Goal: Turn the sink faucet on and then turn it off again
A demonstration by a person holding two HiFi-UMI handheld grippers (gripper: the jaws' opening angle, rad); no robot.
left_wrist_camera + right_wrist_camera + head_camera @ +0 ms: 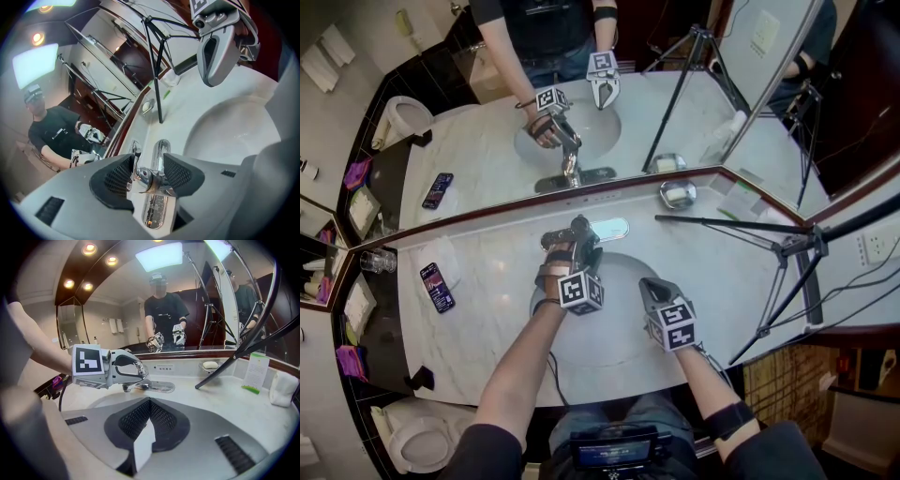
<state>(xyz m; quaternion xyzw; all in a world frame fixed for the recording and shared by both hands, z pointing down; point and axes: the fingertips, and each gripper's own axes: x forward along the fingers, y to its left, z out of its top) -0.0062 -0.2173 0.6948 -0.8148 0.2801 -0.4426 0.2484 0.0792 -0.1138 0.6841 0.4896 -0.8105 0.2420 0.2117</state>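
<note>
The chrome faucet [581, 228] stands at the back rim of the oval sink [609, 333] in the marble counter. My left gripper [579, 236] reaches over the basin onto it. In the left gripper view the faucet handle [146, 177] sits between the two black pads [116, 177], which close against its sides. No stream of water shows at the spout [123, 388]. My right gripper [653, 292] hovers over the right half of the basin, apart from the faucet, its jaws shut [149, 420] with nothing between them. It also appears in the left gripper view, right gripper [212, 79].
A phone [437, 286] lies on the counter at the left. A soap dish [678, 194] sits by the mirror, and a black tripod [787, 248] leans across the counter's right side. A green card [257, 371] and a white packet [283, 387] stand far right.
</note>
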